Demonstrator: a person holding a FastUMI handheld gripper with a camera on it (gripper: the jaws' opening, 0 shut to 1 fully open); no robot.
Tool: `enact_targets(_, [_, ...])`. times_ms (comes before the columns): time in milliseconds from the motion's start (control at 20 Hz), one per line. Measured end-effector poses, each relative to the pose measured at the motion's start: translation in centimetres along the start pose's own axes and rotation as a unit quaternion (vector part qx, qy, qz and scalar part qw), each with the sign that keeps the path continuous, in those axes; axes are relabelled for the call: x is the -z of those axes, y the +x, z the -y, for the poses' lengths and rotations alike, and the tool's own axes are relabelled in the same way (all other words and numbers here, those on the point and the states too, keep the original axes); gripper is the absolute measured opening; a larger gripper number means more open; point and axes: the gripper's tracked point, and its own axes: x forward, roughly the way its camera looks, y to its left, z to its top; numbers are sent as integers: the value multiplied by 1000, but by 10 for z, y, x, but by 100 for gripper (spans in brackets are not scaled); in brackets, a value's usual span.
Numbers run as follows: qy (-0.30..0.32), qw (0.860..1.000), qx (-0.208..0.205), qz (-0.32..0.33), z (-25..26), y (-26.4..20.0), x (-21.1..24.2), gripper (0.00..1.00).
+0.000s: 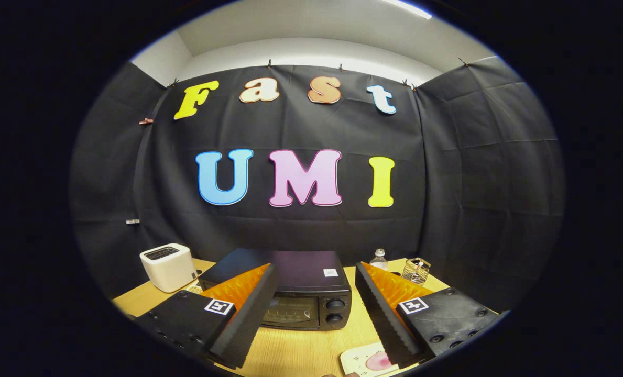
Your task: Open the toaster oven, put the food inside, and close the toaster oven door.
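A black toaster oven [295, 293] stands on the wooden table [295, 351] just ahead of my fingers, its glass door shut and two knobs [335, 310] on its right side. My gripper [314, 309] hangs above the table in front of the oven, open wide, nothing between its fingers. The left finger [248, 314] covers part of the oven's left side. Below the right finger [384, 314] lies a pale plate [361, 361] with a pinkish piece of food [378, 360] on it, partly hidden by that finger.
A white pop-up toaster [168, 266] sits at the back left of the table. A small clear bottle [378, 259] and a wire basket [416, 269] stand at the back right, behind the oven. Black cloth walls close in the table on three sides.
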Motion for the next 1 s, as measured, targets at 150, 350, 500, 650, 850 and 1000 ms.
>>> enact_targets(150, [-2, 1000, -3, -7, -3, 1, 5, 98])
enact_targets(350, [6, 1000, -2, -18, -9, 6, 16, 98])
enact_targets(500, [10, 999, -5, -31, -17, 16, 24, 98])
enact_targets(650, [28, 998, -14, -60, -33, 29, 38, 98])
enact_targets(850, [22, 994, -25, -107, -54, 49, 65, 98])
enact_targets(1000, [9, 993, -25, -116, -68, 65, 78, 98])
